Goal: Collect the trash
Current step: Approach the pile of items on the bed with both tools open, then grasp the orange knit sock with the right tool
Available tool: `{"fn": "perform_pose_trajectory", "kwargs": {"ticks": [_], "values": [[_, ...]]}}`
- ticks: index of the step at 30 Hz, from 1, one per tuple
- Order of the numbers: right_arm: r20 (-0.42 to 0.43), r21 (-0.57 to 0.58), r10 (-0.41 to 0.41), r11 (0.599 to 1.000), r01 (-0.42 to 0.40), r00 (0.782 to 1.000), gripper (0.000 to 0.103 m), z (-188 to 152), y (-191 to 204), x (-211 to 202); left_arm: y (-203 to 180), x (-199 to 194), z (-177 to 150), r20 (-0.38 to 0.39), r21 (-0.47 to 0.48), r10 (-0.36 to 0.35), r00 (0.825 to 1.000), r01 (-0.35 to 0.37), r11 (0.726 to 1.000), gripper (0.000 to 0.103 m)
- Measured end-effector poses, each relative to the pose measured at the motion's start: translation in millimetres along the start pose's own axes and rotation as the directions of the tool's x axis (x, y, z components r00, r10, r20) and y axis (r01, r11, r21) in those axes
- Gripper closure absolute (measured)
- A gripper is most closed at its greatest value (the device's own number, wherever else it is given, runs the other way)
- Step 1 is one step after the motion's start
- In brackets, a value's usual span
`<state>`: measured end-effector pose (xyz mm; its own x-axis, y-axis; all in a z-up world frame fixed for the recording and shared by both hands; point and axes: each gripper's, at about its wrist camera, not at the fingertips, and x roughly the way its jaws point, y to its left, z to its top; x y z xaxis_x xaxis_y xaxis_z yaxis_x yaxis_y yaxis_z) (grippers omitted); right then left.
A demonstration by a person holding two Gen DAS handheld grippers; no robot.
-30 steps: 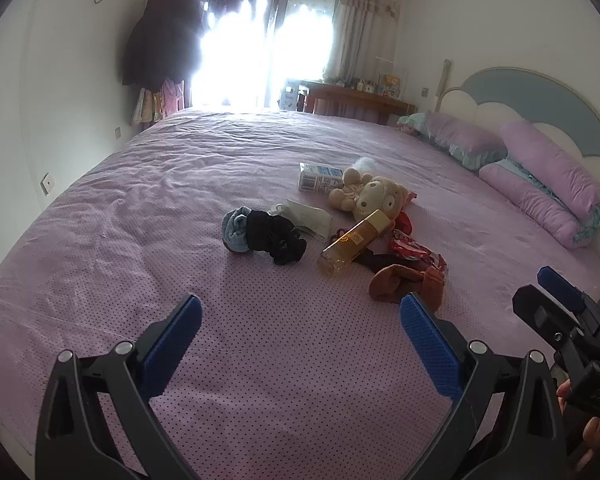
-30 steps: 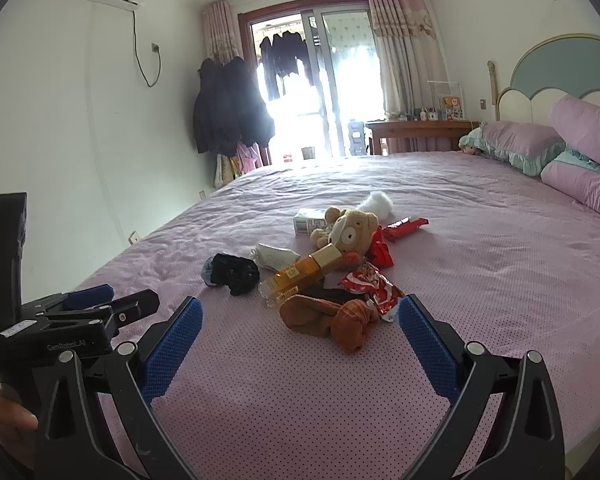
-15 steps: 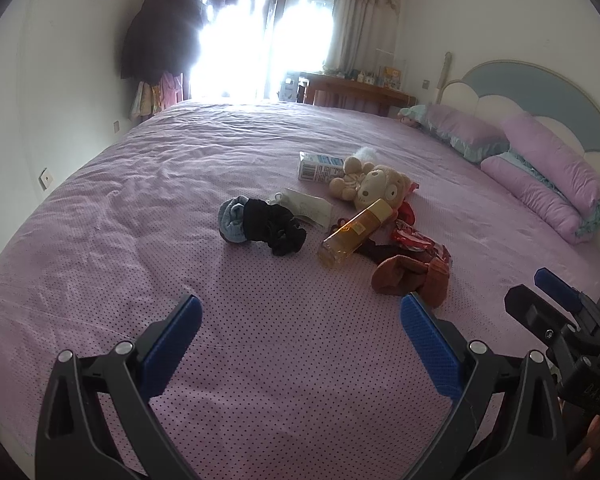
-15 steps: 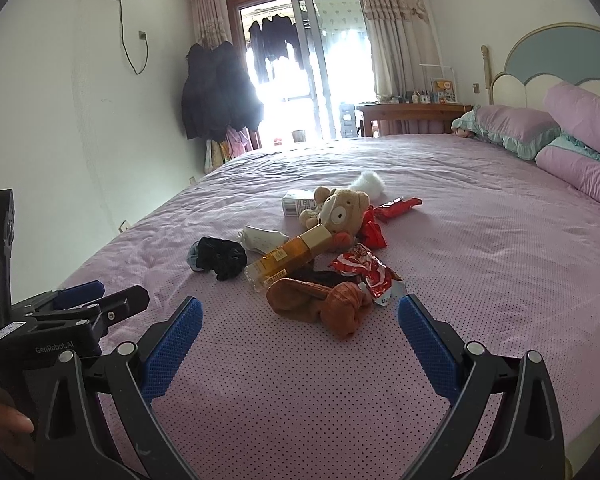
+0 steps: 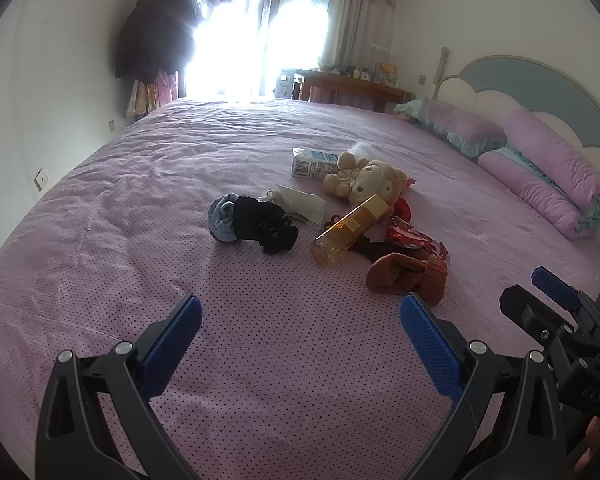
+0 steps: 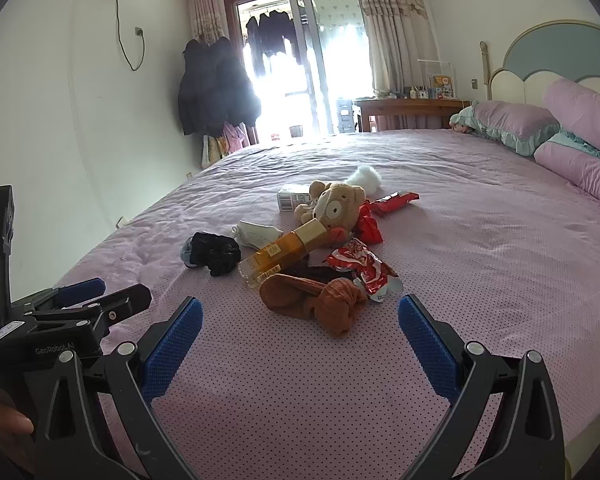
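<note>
Trash pile (image 6: 324,252) just ahead of right gripper (image 6: 300,324) & left gripper (image 5: 300,320), both spread wide, empty.

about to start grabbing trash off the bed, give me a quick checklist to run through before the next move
1. Left gripper open and empty: ok.
2. Right gripper open and empty: ok.
3. Trash in view: red snack wrapper, amber bottle, carton: ok.
4. Nearest trash free of non-trash: not ok; the wrapper touches the brown socks, the bottle leans on the teddy bear.
5. Path across the bedspread to the pile clear: ok.
6. Bin or bag for the trash in view: not ok, none visible.
</note>
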<state>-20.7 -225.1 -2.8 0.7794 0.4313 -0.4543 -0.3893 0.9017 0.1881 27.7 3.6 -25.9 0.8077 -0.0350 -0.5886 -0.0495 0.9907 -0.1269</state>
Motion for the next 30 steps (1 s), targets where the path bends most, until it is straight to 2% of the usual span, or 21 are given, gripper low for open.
{"fn": "perform_pose_trajectory", "kwargs": {"ticks": [16,23,27,30], "values": [[-0.010,0.002,-0.017,1.000,0.017,1.000,0.008,-0.3,-2.0,6.9,-1.6,-8.0,1.7,0.034,0.019,0.026,0.999,-0.027,0.999,0.004],[-0.039,0.003,-0.013,1.000,0.013,0.999,0.008,-2.4,-6.6,21.9,-3.6,0.7,2.6,0.024,0.037,0.003,1.000,-0.004,0.999,0.004],[-0.074,-0.001,0.004,1.000,-0.004,0.997,0.019,-3.9,-7.8,35.3,-6.4,10.6,3.9,0.018,0.053,0.000,1.000,-0.001,0.999,0.004],[-0.098,0.002,-0.002,1.000,0.002,0.995,0.022,-5.8,-10.7,46.6,-6.5,15.2,4.2,0.018,0.060,0.001,1.000,-0.002,0.998,0.004]]}}
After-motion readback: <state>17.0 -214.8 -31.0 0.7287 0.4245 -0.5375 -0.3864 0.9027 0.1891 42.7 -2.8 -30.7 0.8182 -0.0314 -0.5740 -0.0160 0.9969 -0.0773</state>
